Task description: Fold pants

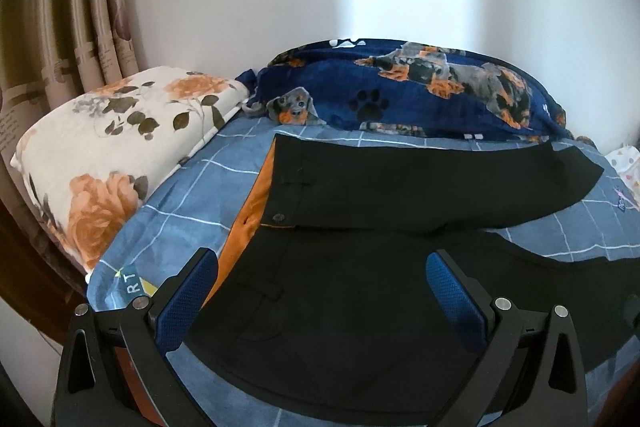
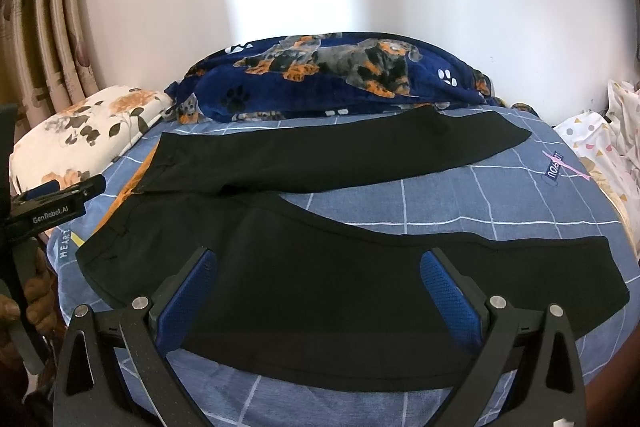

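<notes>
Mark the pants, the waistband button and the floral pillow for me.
pants [image 2: 340,287], right wrist view, middle of the near leg.
waistband button [image 1: 279,217], left wrist view, the button's face.
floral pillow [image 1: 108,151], left wrist view, its top surface.

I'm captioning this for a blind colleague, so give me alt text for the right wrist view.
Black pants lie spread on a blue checked bed, legs splayed apart toward the right. The open right tool hovers over the nearer leg, and the left tool shows at the left edge. A dog-print blanket and floral pillow lie behind.
</notes>
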